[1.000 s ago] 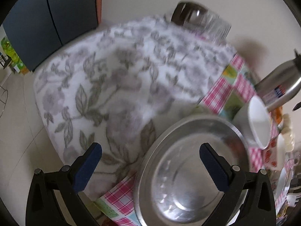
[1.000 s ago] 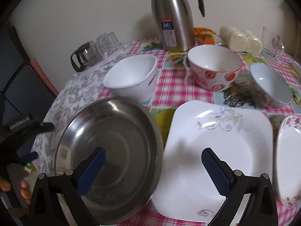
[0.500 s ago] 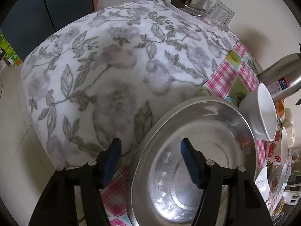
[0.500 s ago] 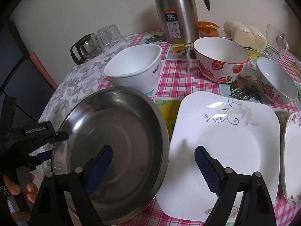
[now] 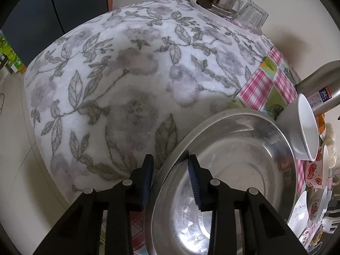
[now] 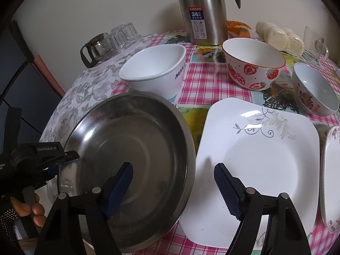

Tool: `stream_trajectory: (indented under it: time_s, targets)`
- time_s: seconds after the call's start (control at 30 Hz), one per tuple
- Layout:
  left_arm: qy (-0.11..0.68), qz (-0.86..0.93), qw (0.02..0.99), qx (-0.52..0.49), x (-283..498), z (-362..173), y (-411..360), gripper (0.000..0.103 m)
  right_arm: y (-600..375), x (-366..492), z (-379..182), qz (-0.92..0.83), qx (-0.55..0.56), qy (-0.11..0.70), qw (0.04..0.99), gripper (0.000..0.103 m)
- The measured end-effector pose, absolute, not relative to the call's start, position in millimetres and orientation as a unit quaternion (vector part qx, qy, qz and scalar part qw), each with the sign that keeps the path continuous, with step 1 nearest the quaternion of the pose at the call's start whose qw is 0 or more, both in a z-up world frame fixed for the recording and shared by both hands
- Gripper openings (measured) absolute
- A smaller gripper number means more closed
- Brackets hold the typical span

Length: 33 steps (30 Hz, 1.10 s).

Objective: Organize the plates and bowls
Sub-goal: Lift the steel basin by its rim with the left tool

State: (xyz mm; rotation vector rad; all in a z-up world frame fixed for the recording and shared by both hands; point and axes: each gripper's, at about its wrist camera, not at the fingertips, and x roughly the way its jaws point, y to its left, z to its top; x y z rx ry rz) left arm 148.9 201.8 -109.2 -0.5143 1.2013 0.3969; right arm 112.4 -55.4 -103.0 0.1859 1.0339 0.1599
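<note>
The desk (image 6: 204,78) is crowded, and the layout looks sorted by type — bowls toward the back, flat pieces up front. The steel plate (image 6: 136,161) is the biggest piece, sitting at about 8 o'clock in the right wrist view. Its near-left edge hangs past the desk edge, over the grey floral cloth (image 5: 119,80), which is probably why that rim was picked as the grab point. Its right rim seems to overlap the square white plate (image 6: 259,161), which lies at roughly 4 o'clock. A floral-rimmed plate (image 6: 331,178) is cut off at 3 o'clock.

Behind them the white bowl (image 6: 155,70) is seen at 11 o'clock, the strawberry bowl (image 6: 252,65) at 1 o'clock and a small floral bowl (image 6: 314,89) at 2 o'clock. All are upright and apart, so nothing is nested yet. The thermos (image 6: 201,10) is parked at 12 o'clock, out of the way.

The left hand-held gripper (image 5: 170,180) is nearly closed over the steel plate's rim — one pad under the outside, one inside the dish. Whether it's pinched tight can't be told for sure, though it looks like a grip. The right hand-held gripper (image 6: 173,189) is spread wide and holds nothing, hovering with one finger above the steel plate and the other above the square white plate.
</note>
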Motion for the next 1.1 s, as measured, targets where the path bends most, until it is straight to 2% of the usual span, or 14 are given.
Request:
stream_trajectory:
  time_s: [0.23, 0.77, 0.83, 0.97, 1.1]
  targets:
    - [0.549, 0.193, 0.776, -0.242, 148, -107, 204, 0.034, -52, 112, -102, 0.091, 0.085, 0.492, 0.862, 0.066]
    - [0.538, 0.226, 0.766, -0.27, 141, -109, 222, 0.034, -46, 109, -93, 0.111, 0.08, 0.472, 0.871, 0.062]
    - [0.537, 0.226, 0.766, -0.271, 141, -109, 223, 0.034, -44, 109, -95, 0.118, 0.08, 0.474, 0.869, 0.054]
    - [0.537, 0.228, 0.765, -0.272, 140, -109, 223, 0.035, -42, 109, -100, 0.132, 0.087, 0.483, 0.861, 0.049]
    - [0.534, 0.235, 0.764, -0.276, 139, -110, 225, 0.036, -42, 112, -110, 0.137, 0.101, 0.498, 0.85, 0.04]
